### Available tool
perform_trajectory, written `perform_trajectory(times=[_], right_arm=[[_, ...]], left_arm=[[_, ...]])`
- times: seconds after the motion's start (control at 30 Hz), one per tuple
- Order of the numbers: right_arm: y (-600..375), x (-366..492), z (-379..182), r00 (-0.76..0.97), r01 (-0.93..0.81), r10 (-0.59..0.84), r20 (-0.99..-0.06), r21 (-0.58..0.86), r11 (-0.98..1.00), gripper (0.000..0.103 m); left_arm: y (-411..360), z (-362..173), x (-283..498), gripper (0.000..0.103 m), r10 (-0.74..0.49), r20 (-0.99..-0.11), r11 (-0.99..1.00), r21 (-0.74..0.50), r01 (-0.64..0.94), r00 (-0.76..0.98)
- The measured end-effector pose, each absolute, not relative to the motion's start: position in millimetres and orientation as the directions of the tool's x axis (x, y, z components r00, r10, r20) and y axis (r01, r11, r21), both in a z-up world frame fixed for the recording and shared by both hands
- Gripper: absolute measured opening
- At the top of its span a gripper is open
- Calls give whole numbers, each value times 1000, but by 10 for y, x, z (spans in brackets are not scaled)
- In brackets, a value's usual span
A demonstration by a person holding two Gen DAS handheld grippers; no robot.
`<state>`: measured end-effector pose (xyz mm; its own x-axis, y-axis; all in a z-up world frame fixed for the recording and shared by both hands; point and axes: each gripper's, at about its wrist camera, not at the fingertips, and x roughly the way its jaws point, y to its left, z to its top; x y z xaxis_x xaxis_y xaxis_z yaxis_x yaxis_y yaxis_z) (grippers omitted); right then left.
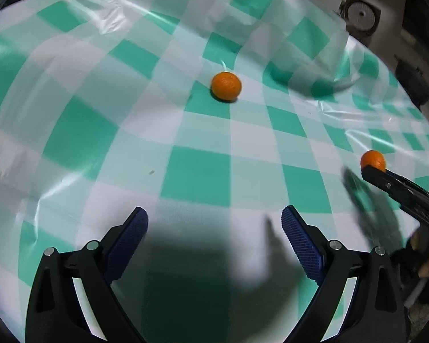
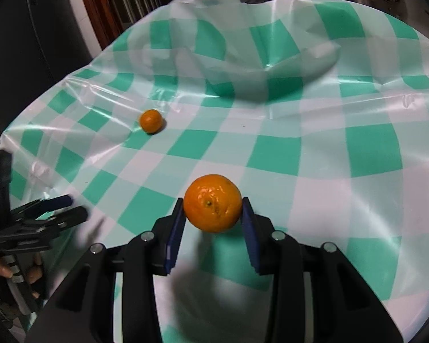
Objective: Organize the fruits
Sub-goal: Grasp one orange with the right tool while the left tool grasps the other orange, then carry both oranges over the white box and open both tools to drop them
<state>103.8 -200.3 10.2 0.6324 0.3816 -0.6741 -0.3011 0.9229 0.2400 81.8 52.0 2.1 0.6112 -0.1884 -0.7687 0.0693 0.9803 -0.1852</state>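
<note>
Hovering above a surface [image 1: 200,177] draped in green-and-white checked plastic, the left gripper [image 1: 214,228] stands with its jaws spread wide and nothing between its ribbed blue pads [image 1: 128,245]. A loose mandarin [image 1: 226,86] sits on the cloth well ahead of that gripper, roughly on its centre line and apart from everything else.

Farther right, the right gripper [image 2: 213,223] is clamped on a second mandarin [image 2: 213,203], one pad pressed to each flank of the fruit. The held fruit appears lifted clear of the cloth, judging by the shadow falling beneath it, though the exact gap cannot be read. From the left wrist view it shows only as an orange dome past the tip of a dark finger, off to the left gripper's right.

The sorting looks to be at an early stage: one fruit is in hand, one remains on the cloth, and no bowl, basket or other destination is visible in either view, so where the fruit is meant to go cannot be told. At least the placing of the held mandarin and the collecting of the loose one seem left to do.

Both mandarins are near-round, slightly flattened, with no real long axis. The held one turns a small dimpled end toward the right wrist camera, back along the fingers; the loose one's stem direction is too small to make out.
</note>
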Motion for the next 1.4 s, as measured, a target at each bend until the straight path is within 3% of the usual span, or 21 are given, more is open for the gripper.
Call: perform_trajectory(times=[0.5, 0.6, 0.67, 0.7, 0.73, 1.03, 1.3, 1.4], right_arm=[[-2049, 1000, 18, 558, -331, 471, -683, 338, 881, 39], [-2027, 1015, 7, 541, -343, 479, -691, 338, 876, 39], [-2036, 1021, 9, 538, -343, 482, -691, 343, 874, 39], [-2044, 1023, 10, 538, -342, 484, -690, 346, 874, 39], [-2050, 1021, 15, 539, -343, 486, -688, 348, 873, 39], [-2039, 1068, -4, 540, -331, 467, -700, 334, 882, 39], [-1988, 1079, -13, 539, -333, 436, -721, 293, 896, 39], [-1860, 1022, 36, 576, -340, 354, -737, 178, 924, 39]], left_arm=[[132, 80, 2423, 90, 35, -790, 995, -28, -92, 613], [-68, -36, 2576, 77, 116, -802, 993, 99, -61, 585], [-124, -30, 2575, 61, 117, -788, 992, 116, -40, 605], [-142, -17, 2562, 46, 108, -784, 993, 117, -26, 612], [-152, -8, 2543, 39, 126, -776, 990, 138, -28, 618], [185, 181, 1580, 39, -70, -739, 997, -34, 66, 670], [289, 272, 443, 39, -35, -743, 994, 41, 98, 668], [346, 277, 133, 39, 5, -736, 990, 98, 100, 676]])
